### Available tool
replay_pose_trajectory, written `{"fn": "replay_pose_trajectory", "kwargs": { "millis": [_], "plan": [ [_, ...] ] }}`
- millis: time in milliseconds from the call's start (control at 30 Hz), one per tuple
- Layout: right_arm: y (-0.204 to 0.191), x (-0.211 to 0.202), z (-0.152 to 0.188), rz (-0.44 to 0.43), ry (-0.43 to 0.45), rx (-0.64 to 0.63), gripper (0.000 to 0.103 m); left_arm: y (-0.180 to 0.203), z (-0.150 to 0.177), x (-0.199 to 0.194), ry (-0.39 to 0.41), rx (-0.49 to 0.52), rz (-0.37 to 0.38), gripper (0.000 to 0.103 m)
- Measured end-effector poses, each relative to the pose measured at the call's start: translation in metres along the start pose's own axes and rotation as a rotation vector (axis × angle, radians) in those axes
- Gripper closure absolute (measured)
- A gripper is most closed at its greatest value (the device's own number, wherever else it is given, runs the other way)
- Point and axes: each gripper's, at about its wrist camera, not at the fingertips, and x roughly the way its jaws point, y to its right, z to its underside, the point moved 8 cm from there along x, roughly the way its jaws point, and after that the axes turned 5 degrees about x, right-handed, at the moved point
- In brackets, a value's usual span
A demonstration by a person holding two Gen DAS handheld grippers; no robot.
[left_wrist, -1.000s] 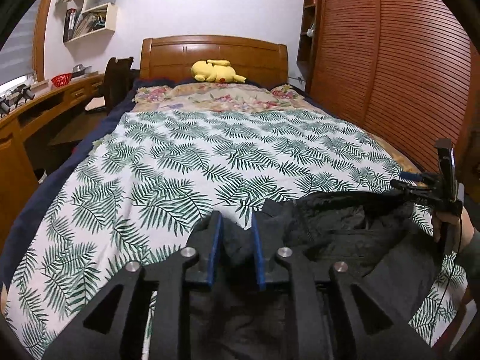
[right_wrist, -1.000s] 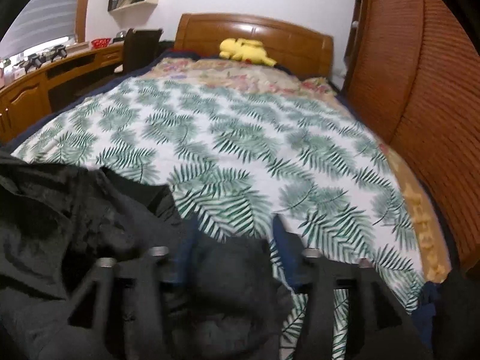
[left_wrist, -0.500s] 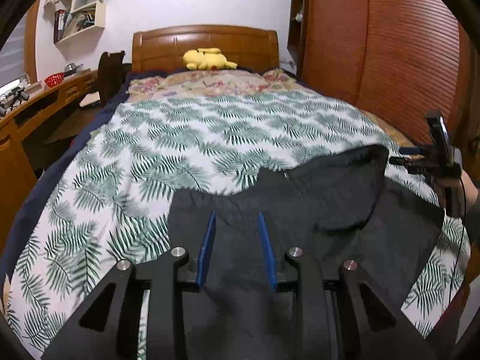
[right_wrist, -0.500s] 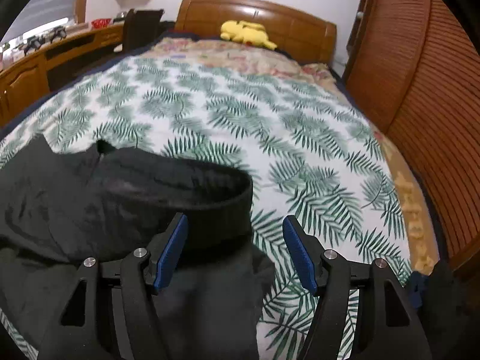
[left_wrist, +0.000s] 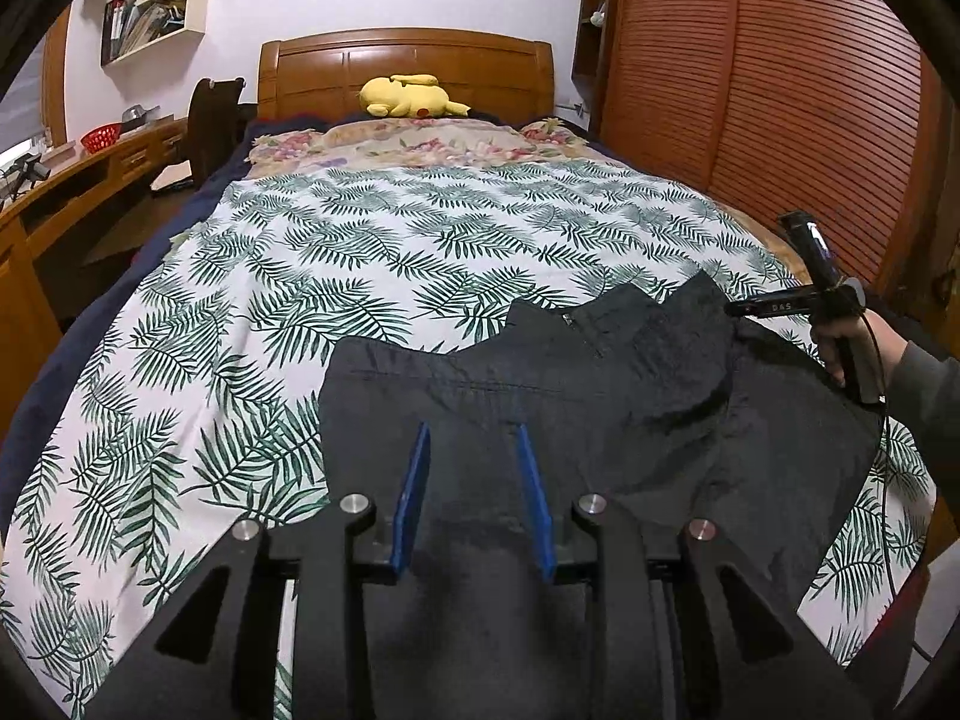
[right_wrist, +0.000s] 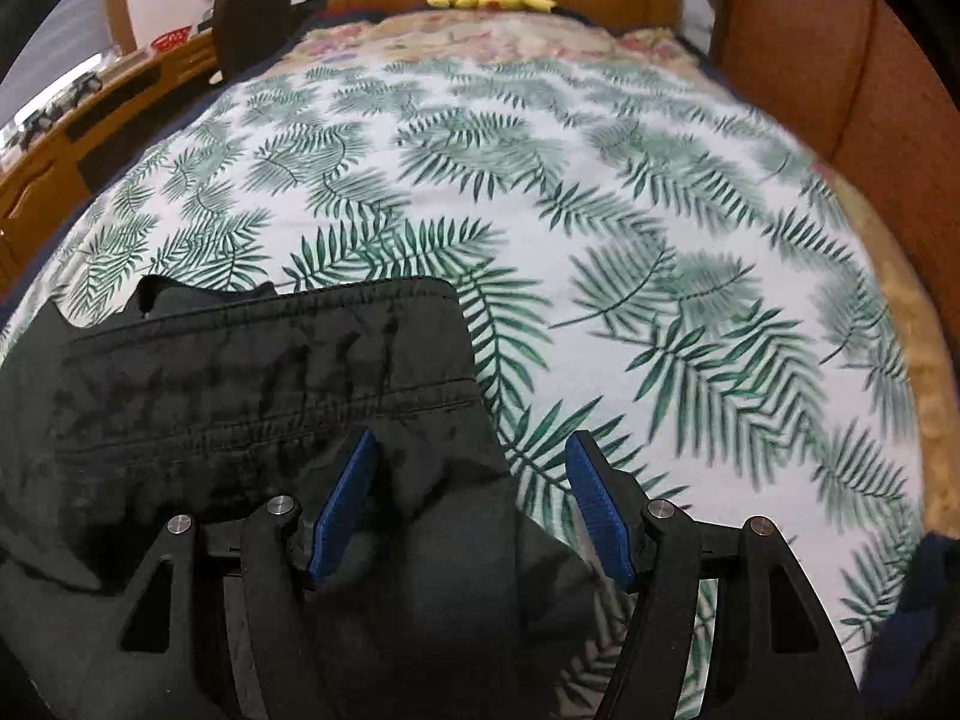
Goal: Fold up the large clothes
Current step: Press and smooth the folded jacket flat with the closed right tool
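Left wrist view: we find the left gripper [left_wrist: 472,438] parted after opening, gripping nothing, above the black garment [left_wrist: 600,414] lying on the leaf-print bedspread [left_wrist: 360,252]. Right wrist view: the right gripper [right_wrist: 471,468] stands wide, empty, over the garment's edge

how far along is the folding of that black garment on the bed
Done: the black garment lies spread on the leaf-print bedspread, one flap already turned over near its top edge. In hand: nothing gripped; the left gripper and right gripper hover open over it, the left's jaws having just opened. Left: the main folds into a compact stack.
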Motion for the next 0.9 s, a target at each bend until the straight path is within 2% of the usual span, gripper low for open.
{"fn": "replay_pose_trajectory", "kwargs": {
  "millis": [33,100,133,167,267,400,500,533,633,667,800,833,900],
  "plan": [
    [0.0,0.007,0.003,0.006,-0.028,0.0,0.038,0.0,0.0,0.001,-0.002,0.001,0.001,0.075],
    [-0.002,0.012,0.008,0.003,-0.054,-0.008,0.051,0.002,-0.001,0.004,-0.005,0.004,0.003,0.075],
    [-0.004,0.013,0.01,-0.01,-0.059,-0.013,0.064,0.003,-0.002,0.004,-0.004,0.004,0.006,0.075],
    [-0.008,0.013,0.012,-0.023,-0.06,-0.028,0.081,0.005,-0.002,0.005,-0.004,0.006,0.009,0.075],
    [-0.014,0.01,0.016,-0.006,-0.049,-0.092,0.1,0.01,-0.003,0.007,-0.008,0.016,0.015,0.074],
    [-0.012,-0.014,0.008,0.108,0.066,-0.163,0.102,0.018,-0.002,0.009,-0.015,0.032,0.027,0.074],
    [0.006,-0.03,0.001,0.201,0.116,-0.129,0.103,0.019,0.0,0.008,-0.015,0.034,0.028,0.074],
    [0.019,-0.033,0.002,0.255,0.118,-0.101,0.103,0.018,0.0,0.008,-0.016,0.033,0.027,0.074],
    [0.048,-0.02,0.011,0.333,0.022,-0.057,0.103,0.015,0.0,0.005,-0.012,0.026,0.027,0.074],
    [0.058,-0.019,0.014,0.353,0.015,-0.05,0.103,0.014,0.0,0.003,-0.009,0.023,0.029,0.074],
    [0.064,-0.034,0.007,0.303,0.071,-0.006,0.102,0.007,0.001,-0.001,0.0,0.009,0.019,0.074],
    [0.053,-0.041,0.001,0.27,0.099,-0.018,0.099,0.004,0.001,-0.002,0.0,0.003,0.017,0.074],
    [0.029,-0.049,-0.008,0.244,0.14,-0.059,0.08,-0.001,0.002,-0.003,0.001,-0.005,0.011,0.074]
  ]
}}
